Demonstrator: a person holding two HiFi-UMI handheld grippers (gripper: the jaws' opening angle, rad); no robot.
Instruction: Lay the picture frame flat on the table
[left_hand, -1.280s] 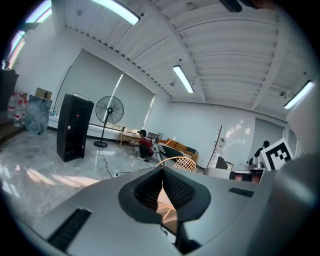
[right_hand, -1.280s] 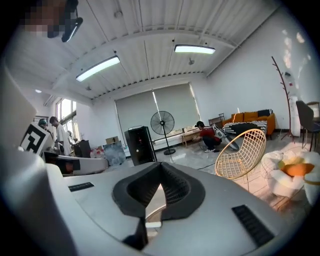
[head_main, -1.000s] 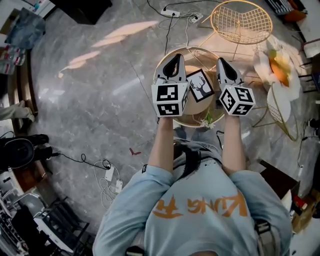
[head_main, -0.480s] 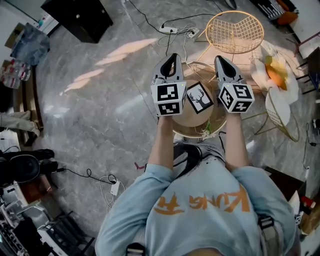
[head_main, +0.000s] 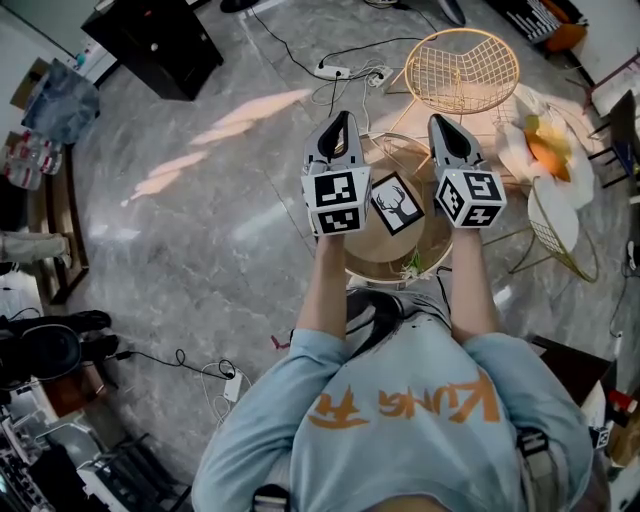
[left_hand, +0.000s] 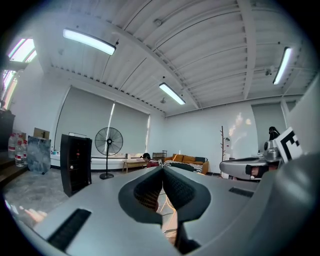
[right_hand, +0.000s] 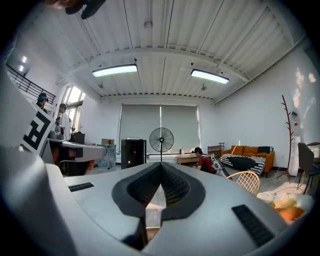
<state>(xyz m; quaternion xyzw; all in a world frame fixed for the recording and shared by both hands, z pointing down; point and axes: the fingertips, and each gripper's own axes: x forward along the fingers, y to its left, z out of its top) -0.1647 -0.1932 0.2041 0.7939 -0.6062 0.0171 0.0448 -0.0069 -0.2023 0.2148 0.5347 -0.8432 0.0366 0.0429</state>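
The picture frame (head_main: 397, 203), white-edged with a black deer head, sits on the round wooden table (head_main: 375, 245), turned like a diamond. I cannot tell whether it stands or lies flat. Both grippers hover above the table with the frame showing between their marker cubes. My left gripper (head_main: 340, 117) is just left of the frame and shut, with nothing between its jaws. My right gripper (head_main: 440, 121) is to the frame's right and also shut and empty. In the left gripper view the left gripper (left_hand: 161, 167) points out across the room, and so does the right gripper (right_hand: 160, 164) in its own view; neither shows the frame.
A gold wire chair (head_main: 470, 68) stands beyond the table, with a power strip and cables (head_main: 340, 68) on the marble floor. White flower décor (head_main: 545, 145) and a wire stand (head_main: 565, 235) are to the right. A small plant (head_main: 412, 265) sits at the table's near edge. A black cabinet (head_main: 150, 35) is far left.
Both grippers have stayed side by side and shut while the head view shifted a little. The frame stays on the table between them.
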